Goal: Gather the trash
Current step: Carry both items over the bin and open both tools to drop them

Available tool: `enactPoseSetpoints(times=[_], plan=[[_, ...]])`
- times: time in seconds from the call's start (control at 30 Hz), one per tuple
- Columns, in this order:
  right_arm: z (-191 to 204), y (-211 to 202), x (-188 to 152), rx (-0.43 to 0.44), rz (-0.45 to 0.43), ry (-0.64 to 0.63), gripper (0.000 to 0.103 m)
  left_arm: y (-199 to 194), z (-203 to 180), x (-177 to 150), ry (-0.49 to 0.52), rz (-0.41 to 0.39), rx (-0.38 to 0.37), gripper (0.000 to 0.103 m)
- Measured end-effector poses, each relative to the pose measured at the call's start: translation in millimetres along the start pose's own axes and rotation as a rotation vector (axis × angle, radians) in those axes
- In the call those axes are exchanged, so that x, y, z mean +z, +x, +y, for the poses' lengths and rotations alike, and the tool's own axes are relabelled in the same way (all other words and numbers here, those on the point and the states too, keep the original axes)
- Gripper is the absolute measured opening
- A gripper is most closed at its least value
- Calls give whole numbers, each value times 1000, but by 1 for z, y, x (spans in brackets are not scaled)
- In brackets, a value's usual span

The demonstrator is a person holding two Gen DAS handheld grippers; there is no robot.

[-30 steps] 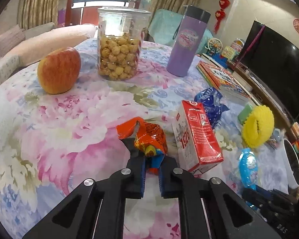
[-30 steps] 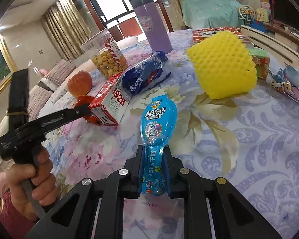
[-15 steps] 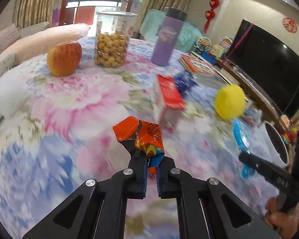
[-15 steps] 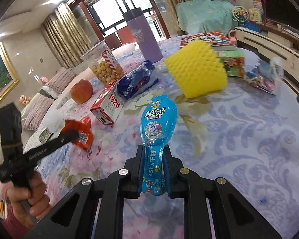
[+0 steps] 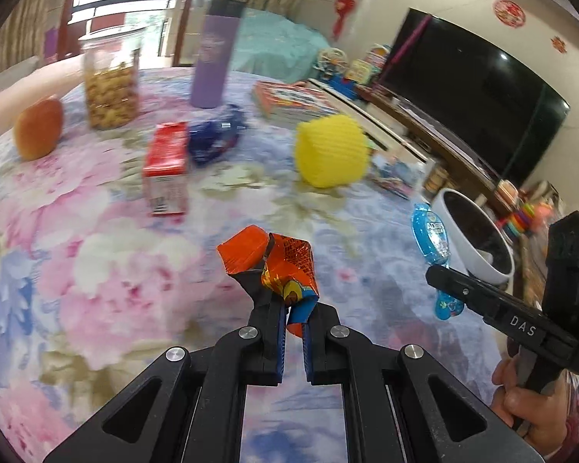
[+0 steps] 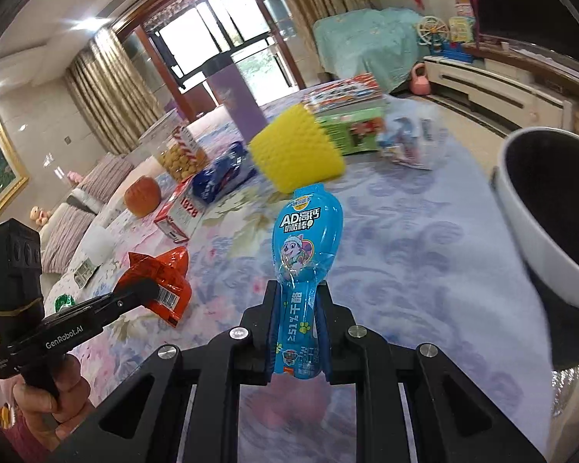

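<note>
- The white bin (image 6: 529,231) sits at the surface's (image 5: 96,270) edge, so a release short of its rim would drop trash on the cloth.
- The right gripper (image 6: 297,301) pinches the blue wrapper (image 6: 308,231) low, so it may flop.
- The left gripper (image 5: 293,308) nips a corner of the orange wrapper (image 5: 274,262), which could slip.

Ahead of your left gripper (image 5: 293,332) the carton (image 5: 165,169) lies on the table (image 5: 96,270), the jar (image 5: 110,81) and flask (image 5: 214,52) behind it, the apple (image 5: 38,128) to its left. The sponge (image 5: 330,150) sits ahead to the right. The bin (image 6: 540,223) stands right of your right gripper (image 6: 297,328).
</note>
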State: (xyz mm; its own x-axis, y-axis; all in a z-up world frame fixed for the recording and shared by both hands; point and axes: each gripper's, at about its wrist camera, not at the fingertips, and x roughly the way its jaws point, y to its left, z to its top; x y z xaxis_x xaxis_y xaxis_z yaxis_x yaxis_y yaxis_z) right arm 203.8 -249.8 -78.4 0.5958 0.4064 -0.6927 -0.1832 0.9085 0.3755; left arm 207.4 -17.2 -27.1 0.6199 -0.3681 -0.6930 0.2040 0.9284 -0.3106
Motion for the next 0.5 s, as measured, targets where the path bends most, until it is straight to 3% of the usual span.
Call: enactPoseSetpoints(times=[0.5], plan=[[-61,-50,-6,-76,-68,86,17,36,-79,11,124,33,-94,5]])
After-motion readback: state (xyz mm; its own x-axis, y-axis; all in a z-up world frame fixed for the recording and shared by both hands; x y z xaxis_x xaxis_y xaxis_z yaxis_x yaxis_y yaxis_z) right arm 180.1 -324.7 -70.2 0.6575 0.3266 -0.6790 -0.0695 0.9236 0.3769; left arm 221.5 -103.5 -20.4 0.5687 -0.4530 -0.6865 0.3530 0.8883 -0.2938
